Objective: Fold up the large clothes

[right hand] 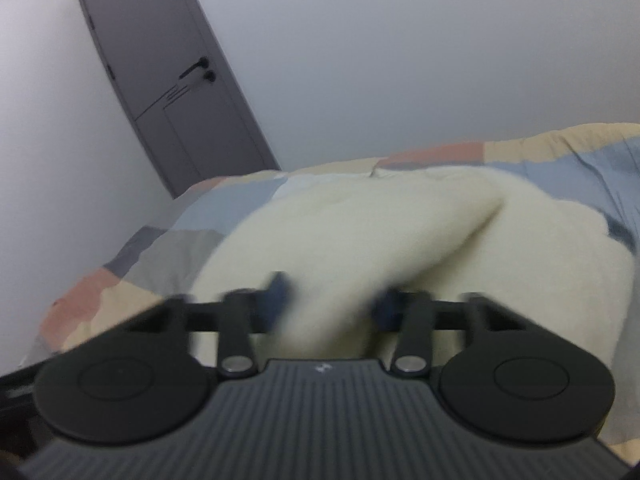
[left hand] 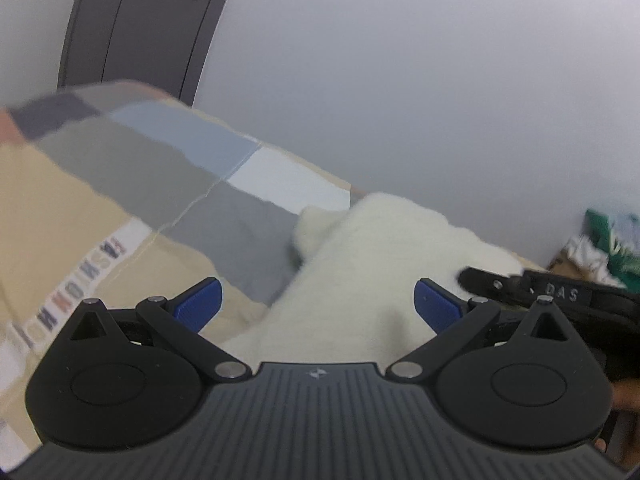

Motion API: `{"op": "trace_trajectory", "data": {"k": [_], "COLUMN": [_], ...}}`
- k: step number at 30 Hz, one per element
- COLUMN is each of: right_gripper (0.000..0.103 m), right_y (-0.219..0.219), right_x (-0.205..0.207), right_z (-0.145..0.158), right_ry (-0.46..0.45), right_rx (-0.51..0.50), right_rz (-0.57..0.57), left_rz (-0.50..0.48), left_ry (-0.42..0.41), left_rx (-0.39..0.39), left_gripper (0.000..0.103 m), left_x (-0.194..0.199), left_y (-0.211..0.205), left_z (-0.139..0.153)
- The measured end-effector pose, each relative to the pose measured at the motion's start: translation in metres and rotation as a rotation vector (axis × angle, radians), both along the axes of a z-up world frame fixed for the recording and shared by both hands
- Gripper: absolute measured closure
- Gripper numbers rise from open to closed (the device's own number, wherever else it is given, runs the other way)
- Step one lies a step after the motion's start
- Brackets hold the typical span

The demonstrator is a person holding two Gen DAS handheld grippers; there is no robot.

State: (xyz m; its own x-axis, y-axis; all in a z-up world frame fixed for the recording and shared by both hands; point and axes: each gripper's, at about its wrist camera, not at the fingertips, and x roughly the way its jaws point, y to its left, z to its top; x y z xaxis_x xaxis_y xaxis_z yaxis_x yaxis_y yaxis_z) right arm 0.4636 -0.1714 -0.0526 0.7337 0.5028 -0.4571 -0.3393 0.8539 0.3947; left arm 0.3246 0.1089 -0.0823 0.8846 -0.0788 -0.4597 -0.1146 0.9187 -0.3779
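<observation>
A cream fleecy garment (left hand: pixel 380 248) lies bunched on a bed with a patchwork cover (left hand: pixel 160 168) of grey, blue and beige blocks. My left gripper (left hand: pixel 318 306) hovers low over the garment's near end, its blue pads wide apart and open, with fabric below the gap but not pinched. In the right wrist view, which is blurred, my right gripper (right hand: pixel 332 304) has its pads drawn in on a raised fold of the cream garment (right hand: pixel 360 232), which fills the gap between them. In the left wrist view, a black finger (left hand: pixel 480 280) of the right gripper reaches onto the garment's right side.
A dark grey door (right hand: pixel 168 80) stands in the pale wall behind the bed, also seen as the door (left hand: pixel 140 20) at top left. A heap of green and white things (left hand: pixel 600 248) lies beyond the bed's far right corner. The bed cover (right hand: pixel 180 240) spreads left of the garment.
</observation>
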Motion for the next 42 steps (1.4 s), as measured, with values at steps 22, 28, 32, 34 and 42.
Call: {"op": "trace_trajectory", "data": {"k": [22,28,32,34,42], "right_gripper": [0.094,0.094,0.091,0.086,0.017], "right_y": [-0.105,-0.163,-0.185,-0.183,-0.2], "right_x": [-0.202,-0.227,-0.238,-0.242,-0.263], "right_z": [0.105,0.07,0.028,0.018,0.031], "right_ry": [-0.238,-0.133,-0.052,-0.048,-0.135], "right_rx": [-0.221,-0.221,-0.22,-0.225,-0.178], "right_rz": [-0.287,-0.386,-0.372,-0.366,-0.425], "left_rz": [-0.058,-0.134,-0.146,-0.134,-0.094], "left_ry": [-0.108,-0.056,-0.021,-0.005,0.049], "left_rx": [-0.066,-0.099,-0.039,-0.01,-0.042], "left_gripper": [0.0,0.0,0.0,0.0,0.0], "left_x": [-0.105,-0.143,-0.153,-0.152,-0.144], "left_y": [0.007,-0.012,-0.026,-0.033,-0.032], "left_z": [0.048,0.05,0.047,0.046,0.041]}}
